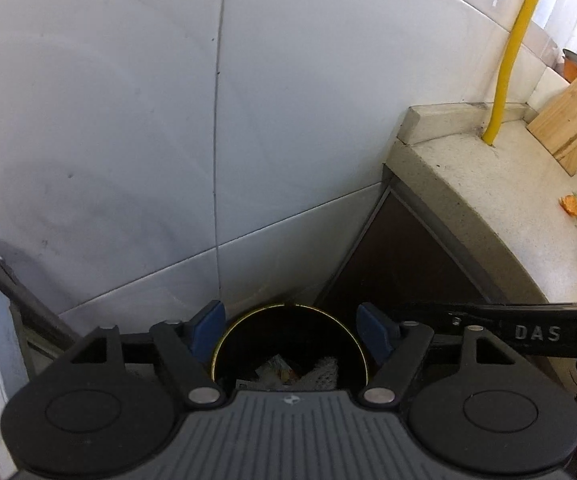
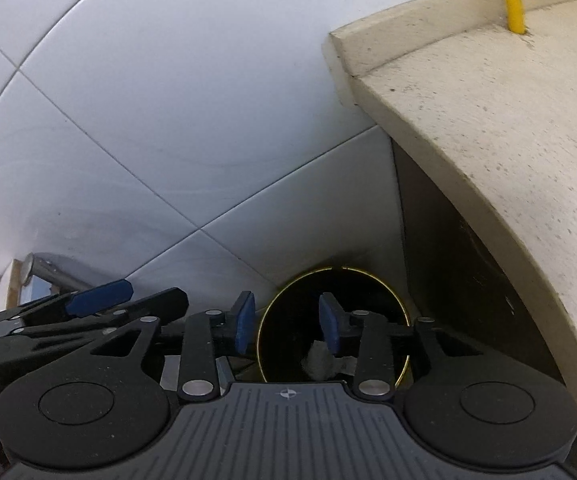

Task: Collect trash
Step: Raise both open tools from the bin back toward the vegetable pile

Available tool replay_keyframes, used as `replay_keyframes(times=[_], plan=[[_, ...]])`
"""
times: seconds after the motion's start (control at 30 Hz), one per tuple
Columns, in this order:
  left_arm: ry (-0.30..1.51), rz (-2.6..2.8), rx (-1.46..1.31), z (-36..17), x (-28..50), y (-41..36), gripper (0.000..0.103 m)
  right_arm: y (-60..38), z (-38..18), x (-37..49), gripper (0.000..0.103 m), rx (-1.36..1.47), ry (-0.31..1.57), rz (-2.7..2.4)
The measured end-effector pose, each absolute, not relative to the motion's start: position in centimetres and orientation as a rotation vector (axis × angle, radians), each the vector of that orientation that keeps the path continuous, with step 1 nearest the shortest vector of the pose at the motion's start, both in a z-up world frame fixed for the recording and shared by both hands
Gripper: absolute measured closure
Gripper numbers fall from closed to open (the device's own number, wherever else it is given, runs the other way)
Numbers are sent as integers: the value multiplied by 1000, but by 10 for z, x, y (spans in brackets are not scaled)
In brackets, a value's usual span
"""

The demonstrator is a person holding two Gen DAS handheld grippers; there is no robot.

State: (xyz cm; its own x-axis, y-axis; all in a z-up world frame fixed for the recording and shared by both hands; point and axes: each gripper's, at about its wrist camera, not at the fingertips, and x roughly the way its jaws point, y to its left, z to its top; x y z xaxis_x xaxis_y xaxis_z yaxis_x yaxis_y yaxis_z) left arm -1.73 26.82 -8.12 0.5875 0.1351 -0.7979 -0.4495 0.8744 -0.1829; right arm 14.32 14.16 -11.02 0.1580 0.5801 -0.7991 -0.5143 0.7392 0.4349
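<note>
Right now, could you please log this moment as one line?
left gripper open | right gripper open | both over bin | scraps on counter

Both grippers look alike. The left gripper (image 1: 290,330) has a ribbed grey body, two round black discs, black link arms with silver rivets, and blue pads (image 1: 208,330). The right gripper (image 2: 287,322) matches, with a small crosshair mark on its grey body. White letters "DAS" mark a black bar at right.

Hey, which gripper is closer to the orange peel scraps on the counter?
Right. The right gripper reaches across between the left gripper and the counter holding the orange scraps. Both hover open over the trash bin, well short of the scraps.
</note>
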Motion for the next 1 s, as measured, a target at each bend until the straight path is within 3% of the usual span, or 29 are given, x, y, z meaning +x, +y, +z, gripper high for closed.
replay_keyframes(times=[0.37,1.0], plan=[[894,350,-372,-83,-15,267,33,112,-112,132,46,114,1186,738],[858,357,-259,-76,-17,253,33,48,-77,107,45,146,1096,682]])
